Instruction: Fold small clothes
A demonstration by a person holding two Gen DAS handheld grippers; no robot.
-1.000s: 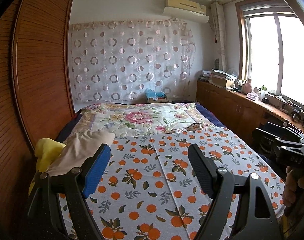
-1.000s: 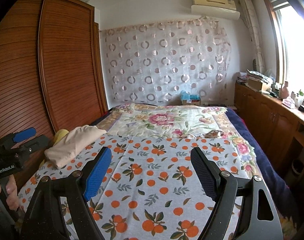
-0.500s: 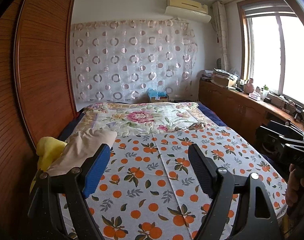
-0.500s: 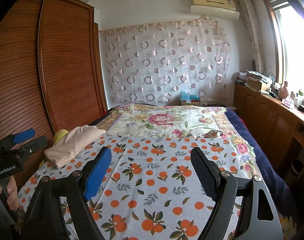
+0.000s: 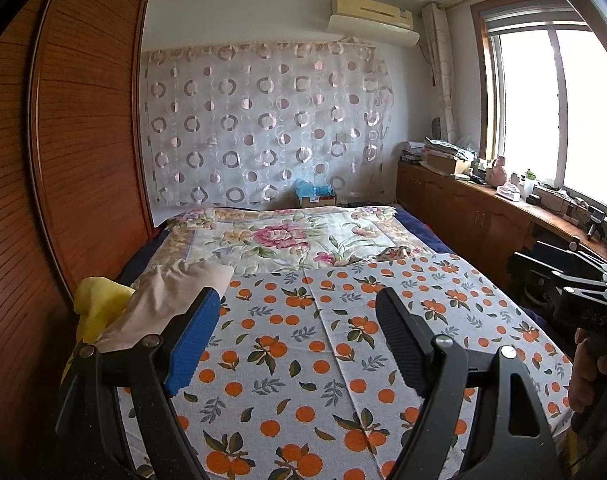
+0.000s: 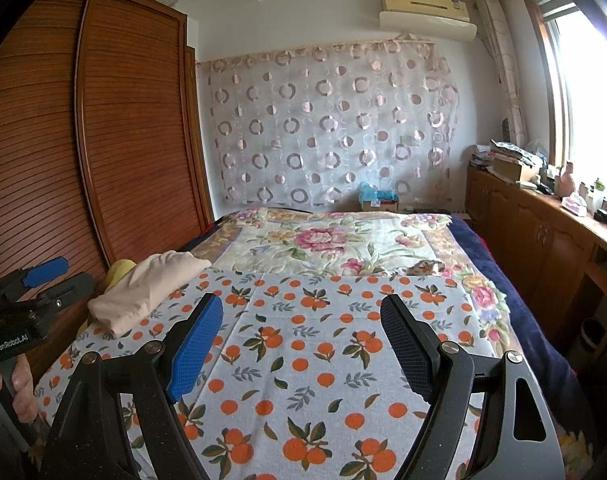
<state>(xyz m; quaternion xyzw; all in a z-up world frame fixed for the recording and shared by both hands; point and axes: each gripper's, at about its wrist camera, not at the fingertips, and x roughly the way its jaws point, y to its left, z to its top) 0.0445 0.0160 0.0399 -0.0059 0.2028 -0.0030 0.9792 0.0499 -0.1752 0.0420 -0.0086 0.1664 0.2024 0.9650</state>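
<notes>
Overhead, both tools gape empty: left tool (image 5: pixel 295 320), right tool (image 6: pixel 301 326); soft beige garment (image 6: pixel 147 284) rumpled.

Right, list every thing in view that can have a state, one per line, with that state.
left gripper: open, nothing between its fingers
right gripper: open, nothing between its fingers
beige garment: bundled, lying at the bed's left edge, untouched
yellow garment: crumpled, partly under the beige garment
orange-print sheet: spread flat on the bed

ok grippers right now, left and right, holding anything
left gripper: open, holding nothing
right gripper: open, holding nothing
</notes>
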